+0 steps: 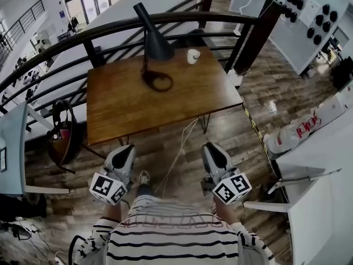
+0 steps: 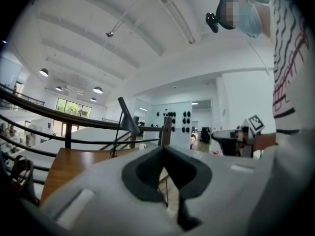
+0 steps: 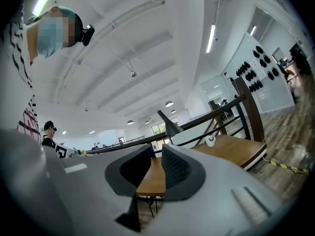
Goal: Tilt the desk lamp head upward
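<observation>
Desk lamp (image 1: 156,42): black, on the far side of the wooden table (image 1: 182,104) by the railing (image 1: 110,29), shade angled downward.
White cup (image 1: 192,56): on the table, just right of the shade.
Left gripper (image 1: 126,148): held level, short of the table's near edge, jaws pressed together, empty.
Right gripper (image 1: 212,147): alongside (both well apart from the lamp), jaws a little apart, nothing between them.
</observation>
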Available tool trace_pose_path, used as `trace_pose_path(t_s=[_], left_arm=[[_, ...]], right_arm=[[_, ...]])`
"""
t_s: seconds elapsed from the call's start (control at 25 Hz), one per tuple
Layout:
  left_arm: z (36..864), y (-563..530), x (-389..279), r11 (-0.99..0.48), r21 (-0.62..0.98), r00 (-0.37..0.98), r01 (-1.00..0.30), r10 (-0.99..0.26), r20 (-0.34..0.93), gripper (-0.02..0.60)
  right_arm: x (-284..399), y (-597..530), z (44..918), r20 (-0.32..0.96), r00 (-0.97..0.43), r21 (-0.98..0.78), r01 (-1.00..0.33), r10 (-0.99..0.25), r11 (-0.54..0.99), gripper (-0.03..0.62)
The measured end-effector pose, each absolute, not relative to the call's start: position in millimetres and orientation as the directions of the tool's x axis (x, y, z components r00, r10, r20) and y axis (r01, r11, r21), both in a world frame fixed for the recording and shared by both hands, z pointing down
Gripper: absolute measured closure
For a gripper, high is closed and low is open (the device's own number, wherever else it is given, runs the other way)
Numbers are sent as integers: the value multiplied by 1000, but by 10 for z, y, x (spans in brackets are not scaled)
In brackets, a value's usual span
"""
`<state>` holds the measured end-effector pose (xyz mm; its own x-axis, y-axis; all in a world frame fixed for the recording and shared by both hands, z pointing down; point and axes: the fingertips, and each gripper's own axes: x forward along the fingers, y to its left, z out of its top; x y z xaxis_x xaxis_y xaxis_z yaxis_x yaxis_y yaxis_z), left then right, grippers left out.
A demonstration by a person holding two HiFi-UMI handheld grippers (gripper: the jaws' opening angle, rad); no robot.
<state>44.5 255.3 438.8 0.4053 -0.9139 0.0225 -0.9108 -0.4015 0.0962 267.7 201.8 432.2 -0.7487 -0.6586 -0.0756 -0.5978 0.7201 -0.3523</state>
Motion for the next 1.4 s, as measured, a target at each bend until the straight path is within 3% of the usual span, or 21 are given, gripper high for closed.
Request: trace_pose_path(t_s=[0.92,1.4], left_arm=[[4295,1051,-1510,-527,109,531,-843,-847,12,580],[4439,598,-2054,-564,166,571,-809,-821,-12,580]], right_arm=[[766,746,4166,-90,-646,-353,-691,-758,631,528],[290,476,4269,-38,-610,-351,-733,-791,582,528]])
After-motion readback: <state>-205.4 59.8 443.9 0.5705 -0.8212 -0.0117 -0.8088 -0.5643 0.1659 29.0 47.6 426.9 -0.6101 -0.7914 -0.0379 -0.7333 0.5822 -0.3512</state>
